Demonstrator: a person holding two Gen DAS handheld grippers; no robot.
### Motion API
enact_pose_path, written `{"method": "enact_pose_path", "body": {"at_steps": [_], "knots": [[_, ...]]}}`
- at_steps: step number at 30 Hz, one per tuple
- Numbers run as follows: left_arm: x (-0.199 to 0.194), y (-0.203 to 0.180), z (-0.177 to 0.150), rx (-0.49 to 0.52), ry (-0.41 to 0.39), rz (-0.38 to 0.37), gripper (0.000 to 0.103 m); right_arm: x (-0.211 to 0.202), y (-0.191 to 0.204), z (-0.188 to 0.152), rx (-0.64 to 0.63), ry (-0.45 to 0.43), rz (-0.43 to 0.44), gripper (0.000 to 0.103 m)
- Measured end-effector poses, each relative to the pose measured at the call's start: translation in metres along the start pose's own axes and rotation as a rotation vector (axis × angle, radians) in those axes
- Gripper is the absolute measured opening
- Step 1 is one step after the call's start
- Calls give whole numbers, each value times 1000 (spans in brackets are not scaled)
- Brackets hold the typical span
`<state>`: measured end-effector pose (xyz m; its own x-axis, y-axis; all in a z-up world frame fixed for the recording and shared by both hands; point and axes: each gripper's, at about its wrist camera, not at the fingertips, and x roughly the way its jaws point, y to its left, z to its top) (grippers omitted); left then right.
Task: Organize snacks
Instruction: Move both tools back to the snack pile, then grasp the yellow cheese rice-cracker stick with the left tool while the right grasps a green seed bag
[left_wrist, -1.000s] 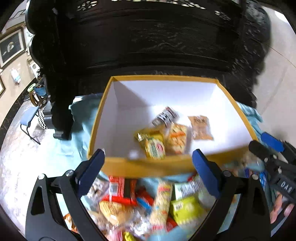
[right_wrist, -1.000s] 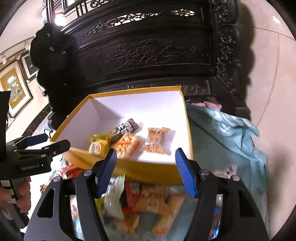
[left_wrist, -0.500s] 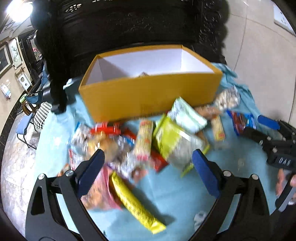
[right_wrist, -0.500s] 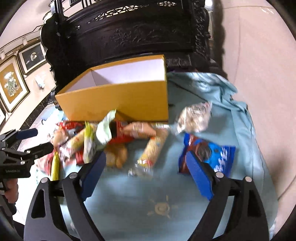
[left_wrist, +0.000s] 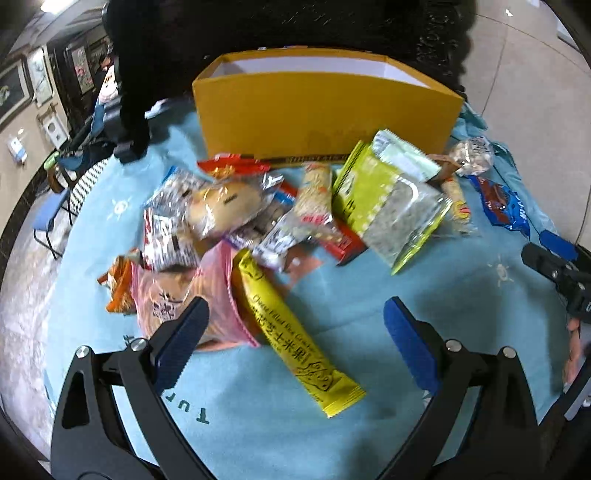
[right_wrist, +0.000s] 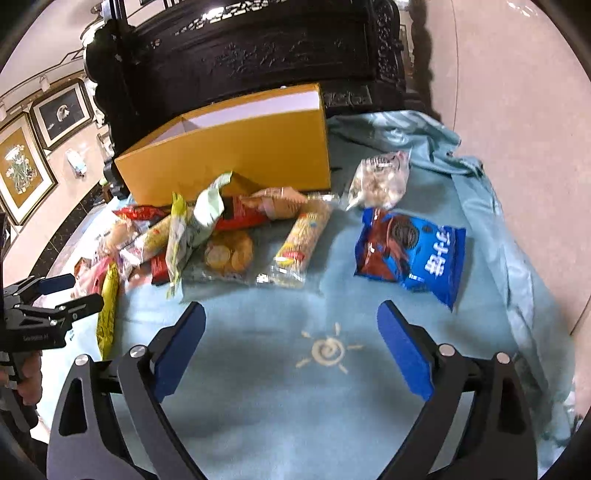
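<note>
Two grippers, left gripper (left_wrist: 295, 332) and right gripper (right_wrist: 291, 334), spread, empty; right just opening. Yellow rice-cracker stick (left_wrist: 295, 336) mid-cloth: light, slippery, crushable; pinch mid-length.

A dark carved wooden cabinet (right_wrist: 266, 55) fills the back of the room. The floor (right_wrist: 517, 110) to its right is pale glossy tile with thin seams. On the cream wall (right_wrist: 22, 48) at left hang framed pictures (right_wrist: 61, 112) in dark and gold frames. A blue chair (left_wrist: 51, 218) stands low at left on darker marbled flooring. A light-blue cloth (right_wrist: 332, 387) covers the bench.
</note>
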<state>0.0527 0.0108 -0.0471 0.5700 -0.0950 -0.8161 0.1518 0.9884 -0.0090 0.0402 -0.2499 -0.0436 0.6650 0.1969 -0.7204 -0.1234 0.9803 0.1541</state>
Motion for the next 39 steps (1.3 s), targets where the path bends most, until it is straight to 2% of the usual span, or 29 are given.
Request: {"method": "enact_pose_path", "body": {"at_steps": [5,8,9,10,11,13,15,17,18,24,29,33,34,36,37,39], "knots": [[8,0,-5,2,7,-3,96,3,9,-5,-17,9,12,95],[11,-4,-10,2,34,-17,90,4,17,-6,-46,12,15,95],[11,-5,-14,-2,41,-38,83,4,21,-6,-58,11,18,95],[12,-7,-16,-4,52,-57,69,5,23,-7,-65,11,23,95],[16,-8,-18,-5,73,-76,62,5,26,-7,-73,12,27,95],[24,-7,-21,-14,103,-73,52,6,30,-7,-84,13,28,95],[33,-3,-22,-47,135,-99,50,7,33,-8,-91,14,32,95],[33,-1,-22,-64,126,-90,42,6,35,-8,-95,14,36,95],[32,0,-23,-65,122,-84,33,6,36,-8,-99,14,36,95],[17,0,-23,-46,98,-104,22,9,46,3,-118,-2,40,95],[4,-8,-22,-14,68,-118,21,22,75,24,-161,-18,82,95],[4,-3,-19,-23,65,-120,21,48,100,35,-222,-1,57,94],[5,-2,-19,-25,65,-123,21,57,105,37,-233,18,48,92],[7,0,-18,-29,71,-132,21,70,107,39,-226,53,72,71],[8,0,-18,-30,72,-134,21,79,107,40,-206,88,96,66],[12,2,-17,-30,79,-140,21,92,105,41,-184,129,111,46]]}}
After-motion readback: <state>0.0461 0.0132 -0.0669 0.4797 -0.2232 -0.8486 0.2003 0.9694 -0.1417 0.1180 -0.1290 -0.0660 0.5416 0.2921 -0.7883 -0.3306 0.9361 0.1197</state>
